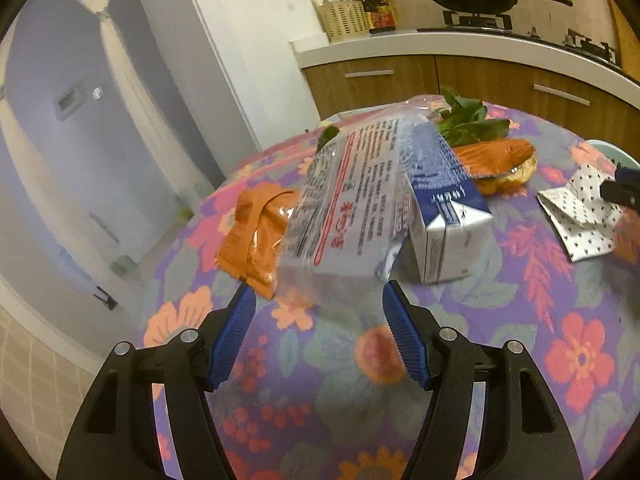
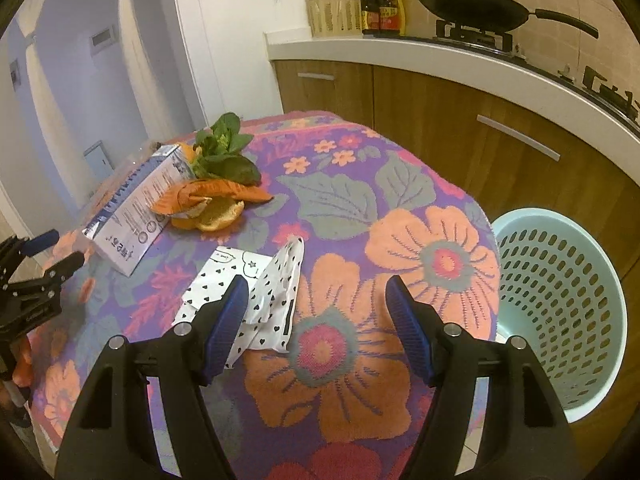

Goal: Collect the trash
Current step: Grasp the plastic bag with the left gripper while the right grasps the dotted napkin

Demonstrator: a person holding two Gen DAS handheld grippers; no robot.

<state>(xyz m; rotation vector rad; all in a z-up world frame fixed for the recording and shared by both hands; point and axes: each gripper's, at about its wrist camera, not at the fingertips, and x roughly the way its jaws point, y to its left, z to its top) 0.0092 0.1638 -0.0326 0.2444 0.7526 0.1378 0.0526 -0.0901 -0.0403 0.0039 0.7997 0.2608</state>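
Observation:
On the flowered tablecloth [image 1: 552,364] lie a clear printed plastic bag [image 1: 348,196], a blue-and-white carton [image 1: 444,216] on its side and an orange wrapper [image 1: 256,236]. My left gripper [image 1: 318,292] is open just short of the bag's near edge, holding nothing. In the right wrist view a white heart-dotted paper wrapper [image 2: 276,280] lies by the left finger of my open right gripper [image 2: 316,284], whose jaws are empty. A pale green perforated basket [image 2: 560,304] stands beside the table at the right. The left gripper [image 2: 36,276] shows at that view's left edge.
Leafy greens [image 2: 224,152], another orange wrapper [image 2: 212,196] and a peel [image 2: 216,216] lie beyond the carton [image 2: 140,208]. Behind the table run wooden cabinets [image 2: 440,120] under a white counter with a wok [image 2: 468,4], bottles [image 2: 380,4] and a wicker basket [image 2: 332,16].

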